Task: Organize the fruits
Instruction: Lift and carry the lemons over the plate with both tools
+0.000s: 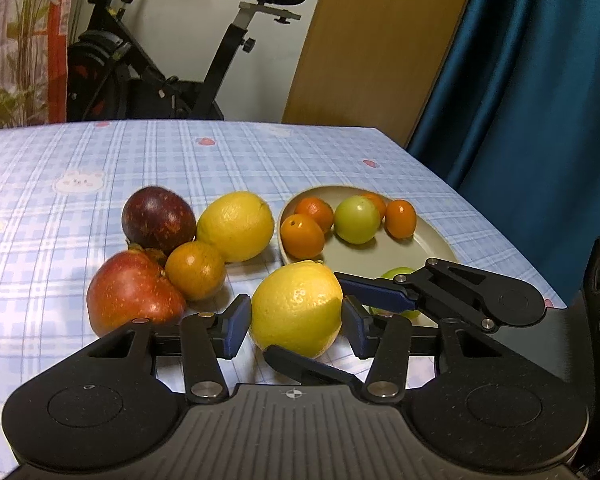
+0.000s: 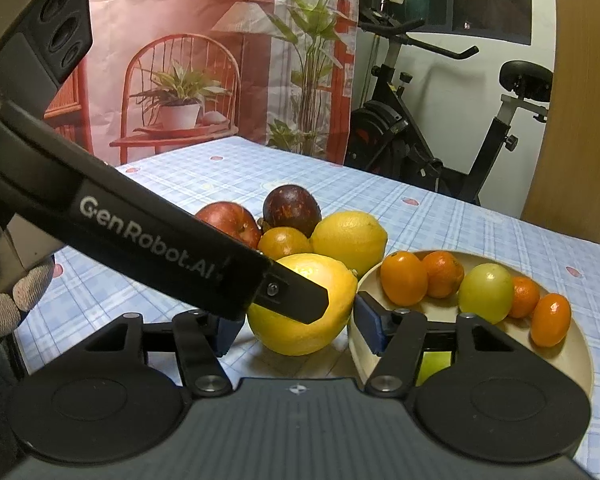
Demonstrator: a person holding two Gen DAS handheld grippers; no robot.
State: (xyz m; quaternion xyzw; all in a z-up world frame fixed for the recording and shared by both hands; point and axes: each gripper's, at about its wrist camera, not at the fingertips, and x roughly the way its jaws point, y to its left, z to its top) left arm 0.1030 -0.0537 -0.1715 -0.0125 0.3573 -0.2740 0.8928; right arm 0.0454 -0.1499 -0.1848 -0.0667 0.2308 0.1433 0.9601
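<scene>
A yellow lemon (image 1: pixel 296 308) lies on the checked tablecloth between the pads of both grippers. My left gripper (image 1: pixel 296 326) has its blue pads on either side of it, close to its skin, not clearly pressing. My right gripper (image 2: pixel 296 328) also brackets the same lemon (image 2: pixel 300 320), its jaws wide; its finger shows in the left wrist view (image 1: pixel 380 294). The left gripper's body (image 2: pixel 140 236) crosses the right wrist view. A beige plate (image 1: pixel 420 240) holds several small oranges and a green fruit (image 1: pixel 356 219).
A second lemon (image 1: pixel 236 226), an orange fruit (image 1: pixel 195 276), a red apple (image 1: pixel 132 296) and a dark purple fruit (image 1: pixel 158 218) cluster left of the plate. Another green fruit (image 1: pixel 398 274) lies on the plate's near side. An exercise bike (image 1: pixel 160 60) stands behind the table.
</scene>
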